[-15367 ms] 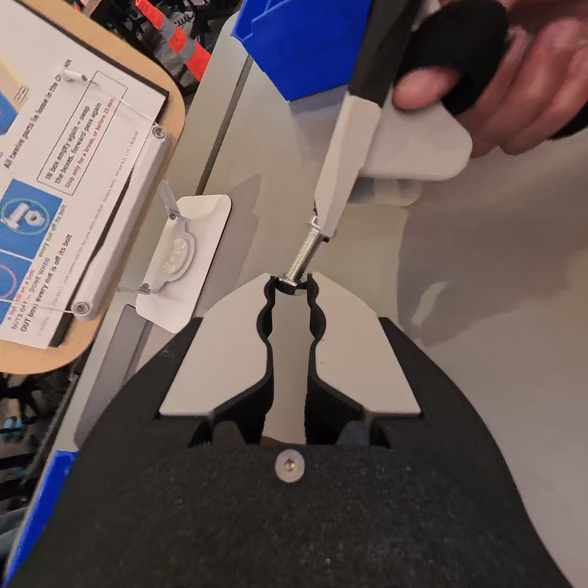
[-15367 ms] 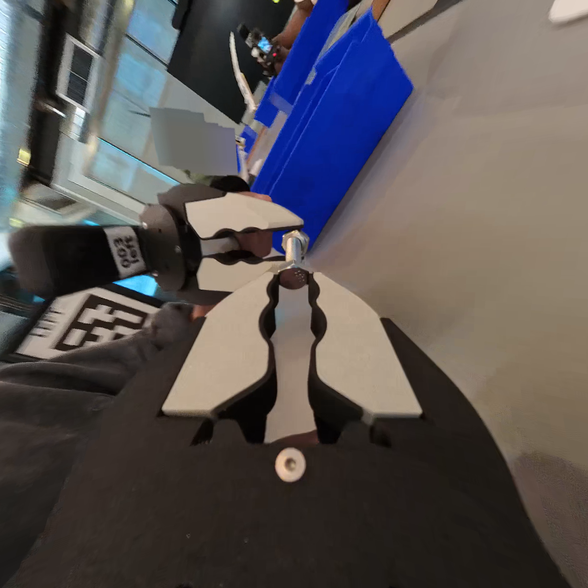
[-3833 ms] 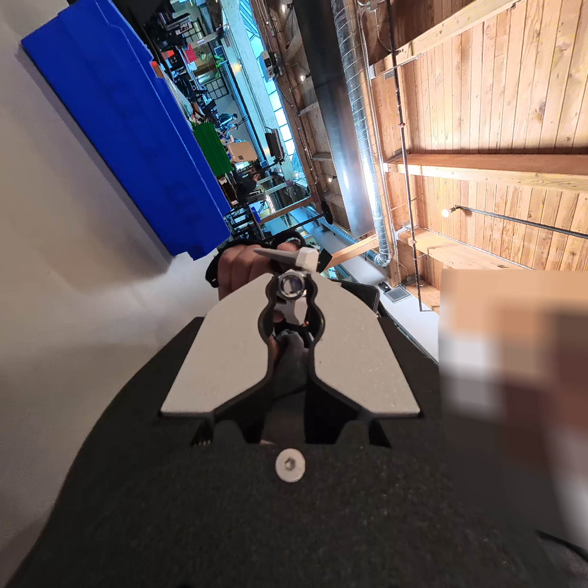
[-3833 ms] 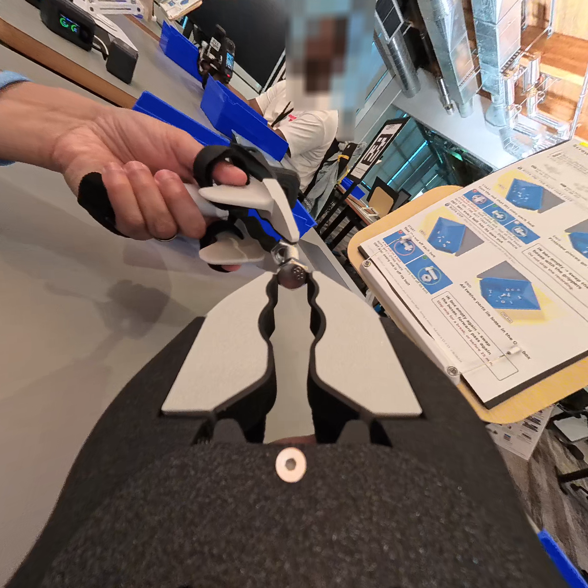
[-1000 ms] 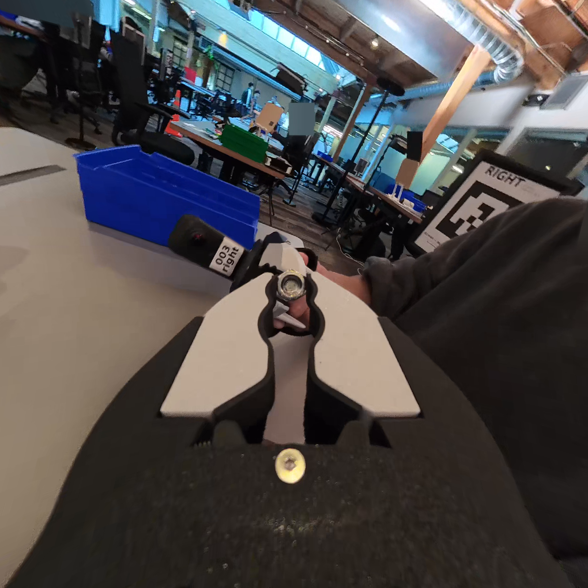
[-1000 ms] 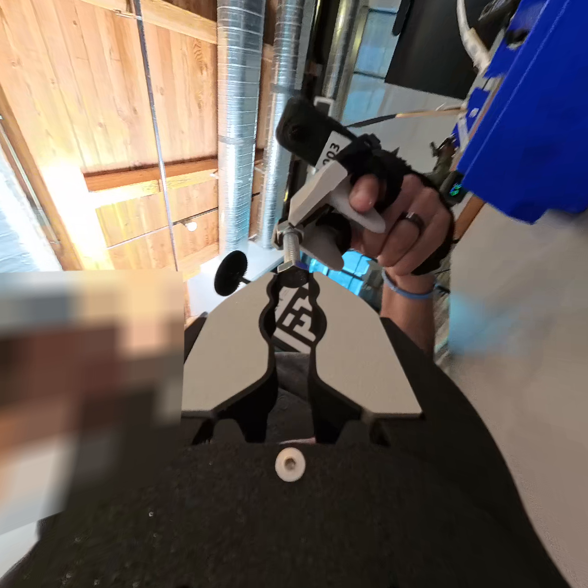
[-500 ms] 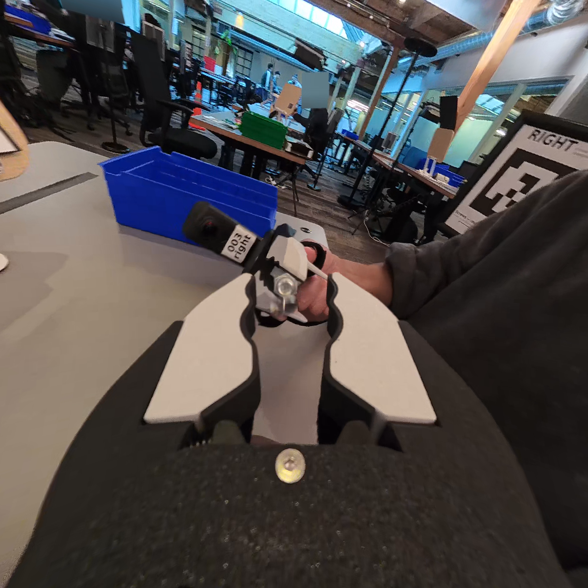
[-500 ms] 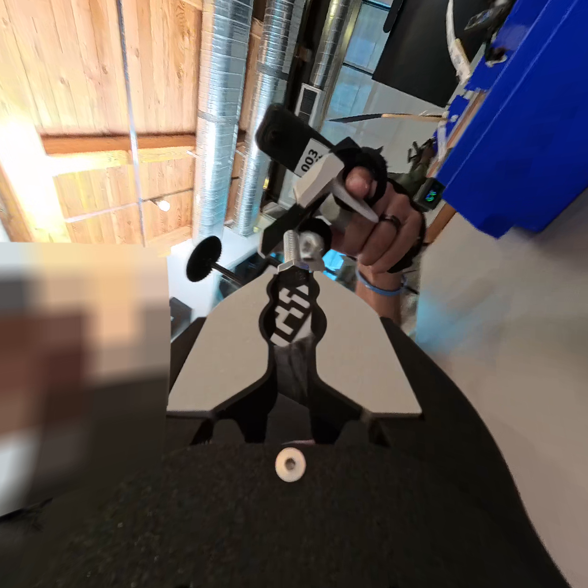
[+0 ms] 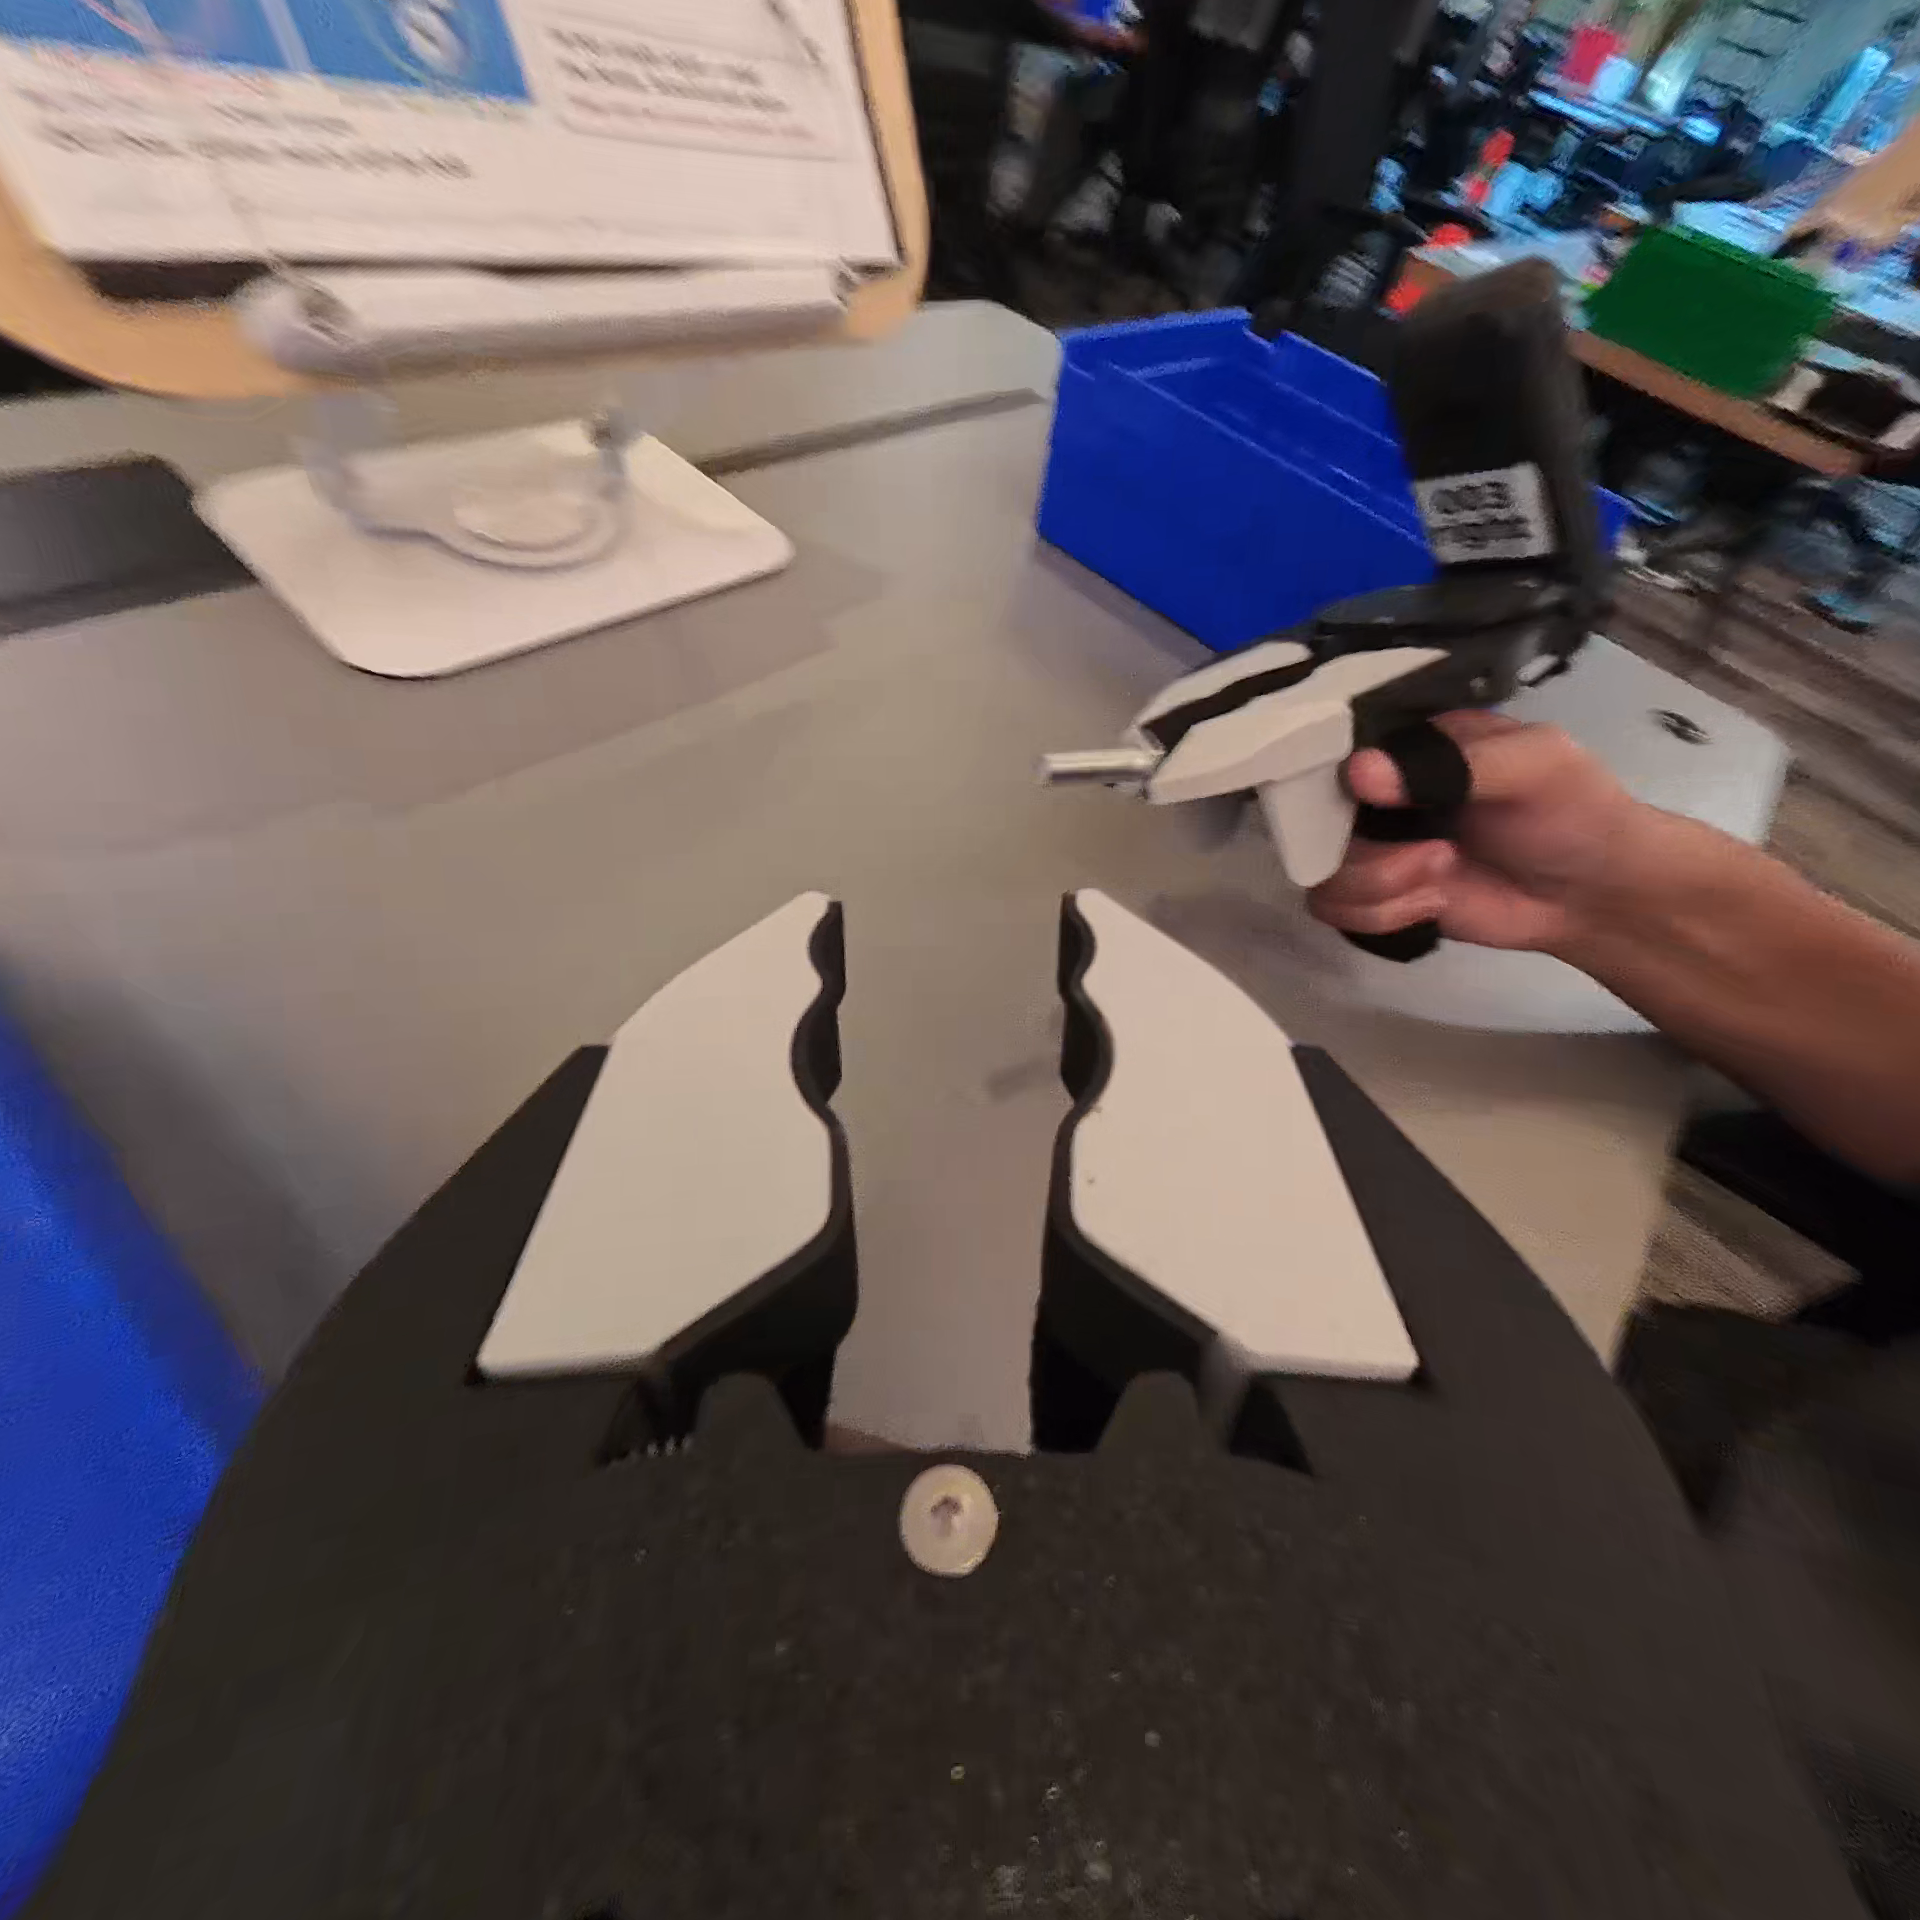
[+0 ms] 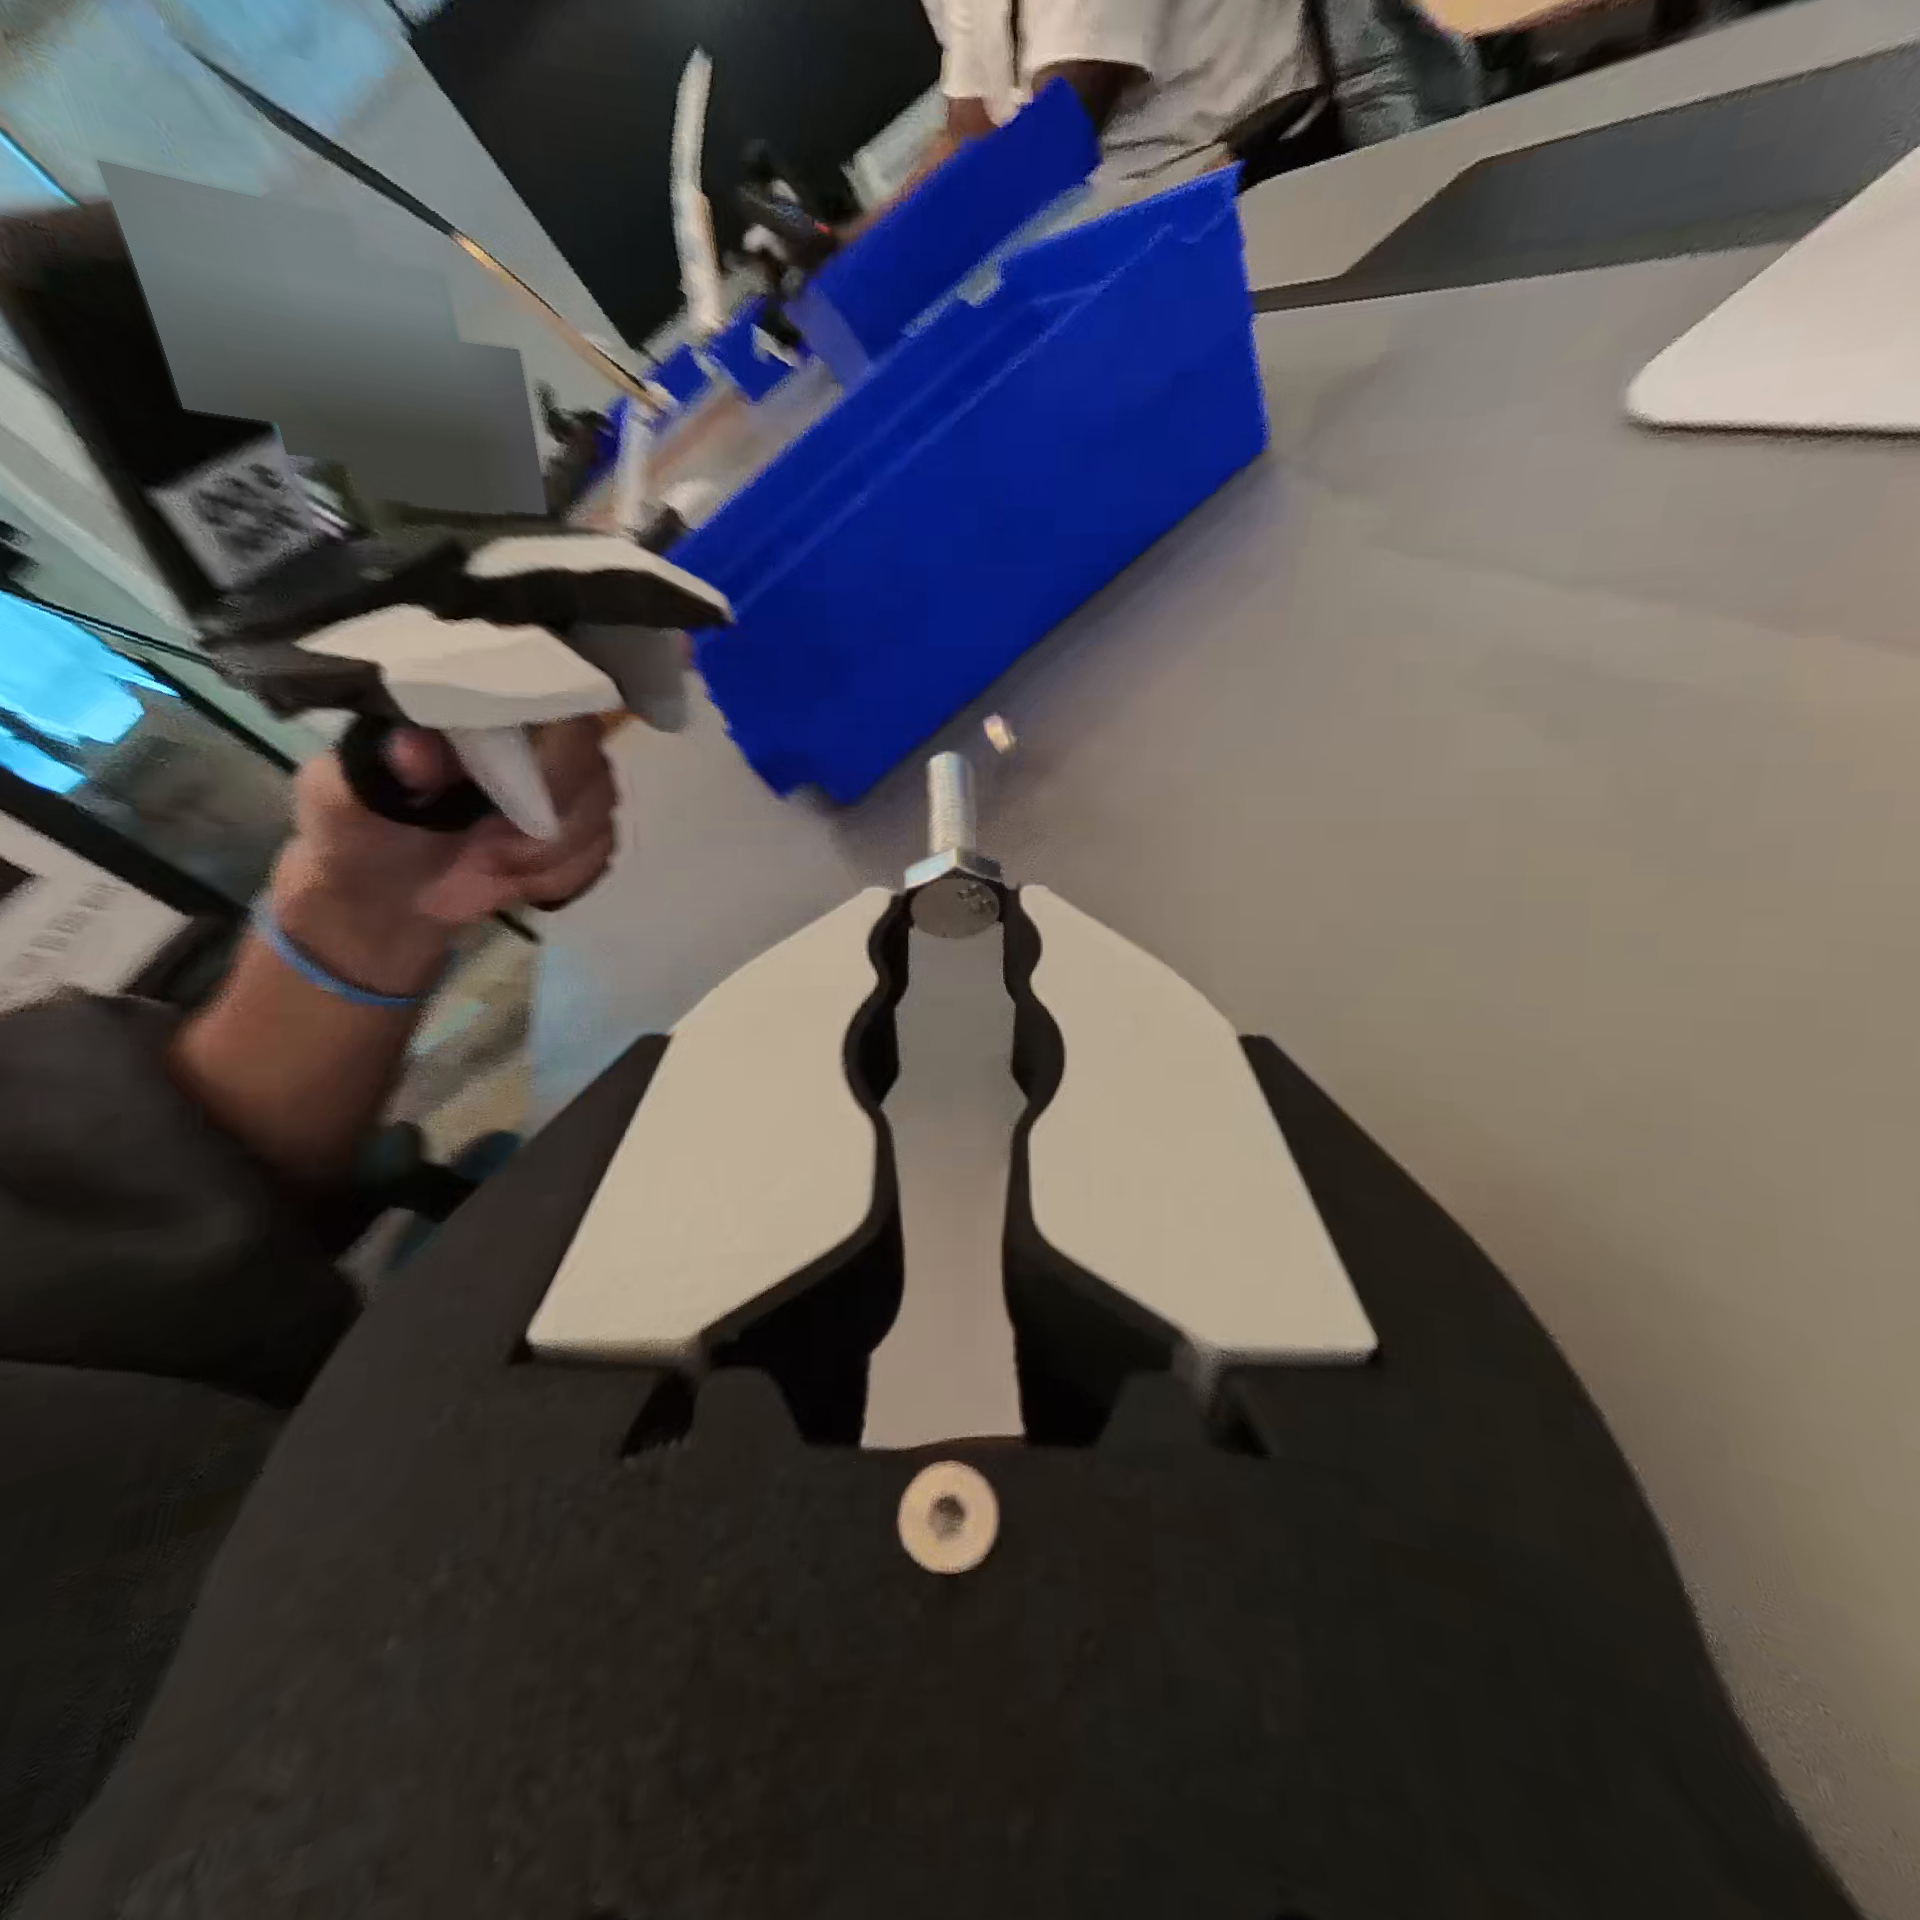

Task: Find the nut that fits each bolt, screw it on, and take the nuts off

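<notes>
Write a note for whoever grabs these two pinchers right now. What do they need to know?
Left gripper: jaws open, empty.
Right gripper: jaws shut on the head of the silver threaded steel bolt.
Small silver nut: off the bolt, loose beside the blue plastic bin; lying or falling, cannot tell.
Done: this nut is off.
Left, probably: drop off both parts, then any other pairs.

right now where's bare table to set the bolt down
The grey table is bare ahead of the open left gripper, between the white stand base and the blue bin. It gets crowded by that bin, where the right gripper holds the bolt and a small nut shows.
</notes>
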Demonstrator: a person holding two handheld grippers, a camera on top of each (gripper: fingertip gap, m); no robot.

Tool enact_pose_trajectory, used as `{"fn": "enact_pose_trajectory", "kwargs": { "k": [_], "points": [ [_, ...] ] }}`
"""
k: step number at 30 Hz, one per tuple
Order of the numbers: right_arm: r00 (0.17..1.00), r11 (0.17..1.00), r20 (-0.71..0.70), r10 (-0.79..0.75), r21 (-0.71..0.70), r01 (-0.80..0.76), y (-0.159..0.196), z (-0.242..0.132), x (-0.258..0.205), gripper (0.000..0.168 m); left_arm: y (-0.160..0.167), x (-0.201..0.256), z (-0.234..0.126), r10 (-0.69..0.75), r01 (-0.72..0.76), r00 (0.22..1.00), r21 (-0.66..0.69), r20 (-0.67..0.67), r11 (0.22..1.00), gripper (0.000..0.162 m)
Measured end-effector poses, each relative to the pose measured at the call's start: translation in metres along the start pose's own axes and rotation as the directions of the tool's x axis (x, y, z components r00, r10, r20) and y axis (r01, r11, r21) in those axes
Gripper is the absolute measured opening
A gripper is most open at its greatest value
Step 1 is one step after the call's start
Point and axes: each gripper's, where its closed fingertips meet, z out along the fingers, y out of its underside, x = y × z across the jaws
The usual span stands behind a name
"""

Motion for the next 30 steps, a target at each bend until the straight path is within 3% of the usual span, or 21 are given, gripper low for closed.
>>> {"fn": "enact_pose_trajectory", "kwargs": {
  "k": [3, 6, 8, 10, 15, 18, 23, 26, 30],
  "points": [
    [0.976, 0.987, -0.149, -0.162, -0.024, 0.160, -0.003, -0.005, 0.008, 0.018, 0.012, 0.000, -0.004, -0.055, 0.054, 0.997, 0.014, 0.045, 0.998, 0.036],
    [0.941, 0.951, -0.136, -0.308, -0.065, 0.302, 0.000, -0.001, -0.005, 0.018, 0.025, 0.006, 0.007, -0.053, 0.052, 0.997, 0.020, 0.054, 0.998, 0.036],
    [0.898, 0.901, -0.087, -0.431, -0.094, 0.424, 0.006, 0.003, -0.018, 0.018, 0.032, 0.019, 0.019, -0.095, 0.095, 0.995, -0.009, -0.031, 0.995, 0.034],
    [0.844, 0.855, -0.132, -0.519, -0.059, 0.516, 0.002, 0.002, -0.023, 0.018, 0.036, 0.038, 0.027, -0.194, 0.191, 0.968, -0.031, -0.161, 0.981, 0.035],
    [0.750, 0.754, -0.115, -0.651, 0.014, 0.657, -0.001, 0.004, -0.051, 0.018, 0.025, 0.063, 0.031, -0.432, 0.463, 0.800, -0.030, -0.417, 0.886, 0.034],
    [0.692, 0.696, -0.133, -0.710, 0.022, 0.718, 0.001, 0.005, -0.057, 0.018, 0.017, 0.061, 0.026, -0.508, 0.572, 0.706, -0.026, -0.494, 0.820, 0.030],
    [0.644, 0.657, -0.159, -0.748, -0.035, 0.753, 0.008, 0.014, -0.057, 0.018, 0.015, 0.063, 0.024, -0.531, 0.611, 0.657, -0.034, -0.535, 0.791, 0.025],
    [0.632, 0.647, -0.179, -0.754, -0.043, 0.761, 0.010, 0.017, -0.058, 0.018, 0.018, 0.058, 0.026, -0.525, 0.593, 0.694, -0.022, -0.492, 0.805, 0.010],
    [0.637, 0.654, -0.178, -0.750, -0.059, 0.754, 0.013, 0.020, -0.056, 0.018, 0.019, 0.056, 0.026, -0.544, 0.608, 0.685, -0.031, -0.485, 0.794, 0.008]
  ]
}}
